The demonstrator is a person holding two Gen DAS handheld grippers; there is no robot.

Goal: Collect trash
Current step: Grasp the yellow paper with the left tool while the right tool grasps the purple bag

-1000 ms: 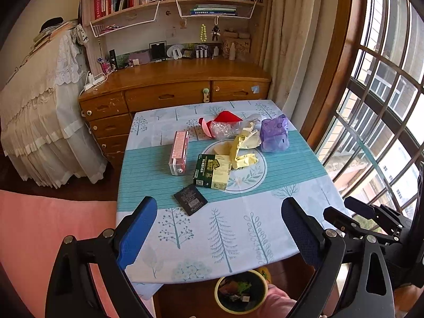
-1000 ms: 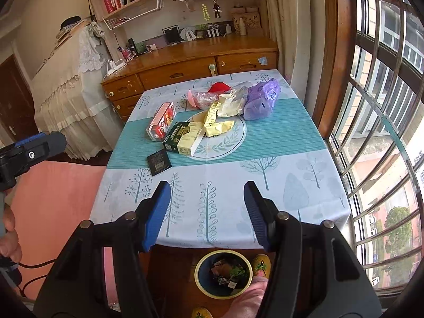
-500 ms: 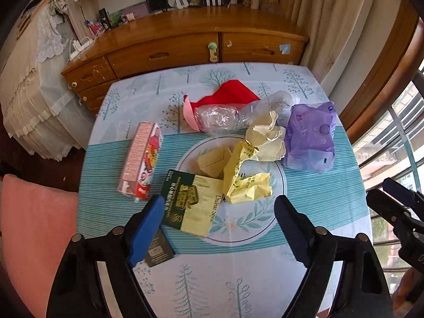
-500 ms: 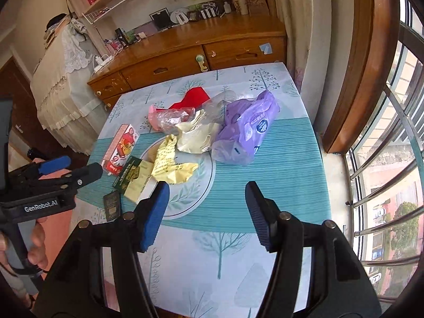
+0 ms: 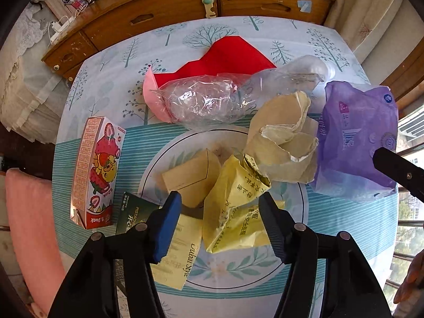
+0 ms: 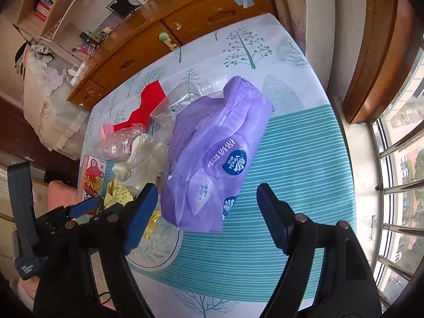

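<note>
Trash all on the table [image 5: 87,84], none lifted yet; collection looks barely begun.

Left gripper [image 5: 220,225]: jaws closing, pads not yet pressing, astride the crumpled yellow wrapper [image 5: 233,212] at 6 o'clock on the printed plate motif [image 5: 159,164]. Green "Dubai Style" pack [image 5: 137,212] at 7 o'clock, partly under the left finger. Strawberry drink carton [image 5: 96,169] at 9 o'clock. Torn beige paper [image 5: 283,143] at 1 o'clock, touching the wrapper's top. Beyond: crushed clear plastic bottle [image 5: 238,98], then red and pink paper [image 5: 228,53] at 12 o'clock.

Right gripper [image 6: 206,212]: jaws opening, wide apart, nothing clamped. Purple Vinda tissue pack [image 6: 212,153] at 12 o'clock, its near end between the fingers, apart from the pads.

Judgement: two pickups being set up; every item is left to collect. No bin in view.
</note>
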